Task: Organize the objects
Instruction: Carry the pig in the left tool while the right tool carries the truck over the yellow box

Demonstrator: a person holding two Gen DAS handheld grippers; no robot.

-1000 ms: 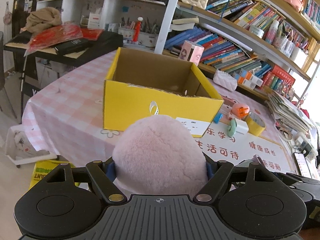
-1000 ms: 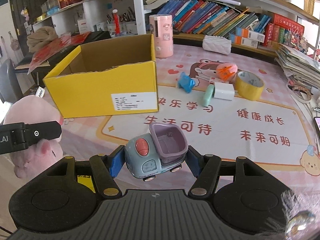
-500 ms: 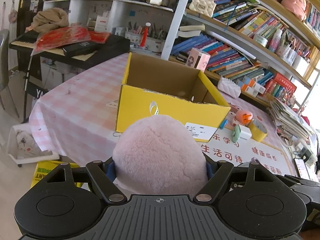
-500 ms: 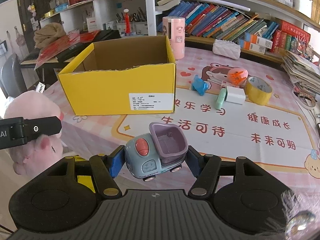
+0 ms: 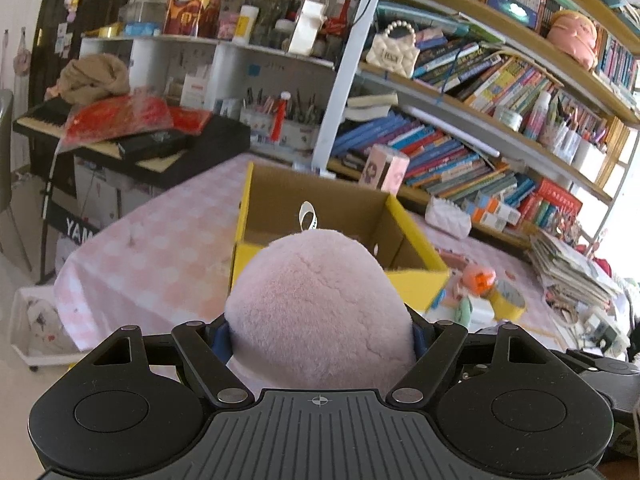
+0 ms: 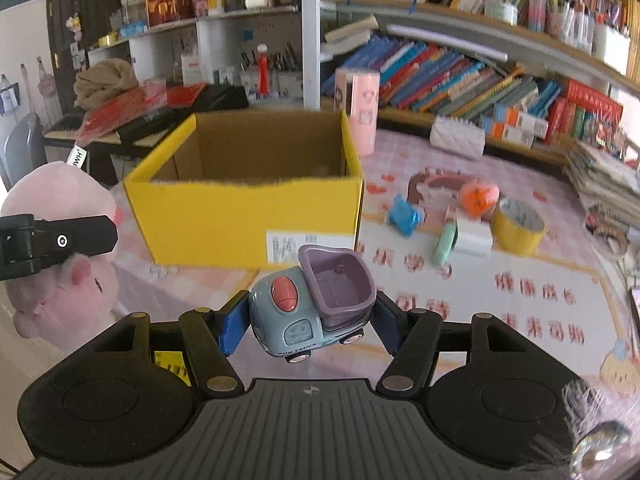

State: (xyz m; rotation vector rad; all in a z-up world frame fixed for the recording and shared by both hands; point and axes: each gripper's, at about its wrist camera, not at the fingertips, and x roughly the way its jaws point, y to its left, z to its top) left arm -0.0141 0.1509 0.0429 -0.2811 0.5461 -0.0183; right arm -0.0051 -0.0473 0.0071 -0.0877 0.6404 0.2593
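My left gripper (image 5: 320,332) squeezes the soft, light pink plush (image 5: 320,304) by its middle before the yellow box (image 6: 248,208), while my right gripper (image 6: 308,320) clamps the rigid, slippery toy truck (image 6: 312,304) sideways.

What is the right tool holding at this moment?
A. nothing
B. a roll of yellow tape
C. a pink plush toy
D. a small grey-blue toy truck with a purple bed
D: in the right wrist view the right tool has its blue pads pressed on both sides of the toy truck, held clear of the table.
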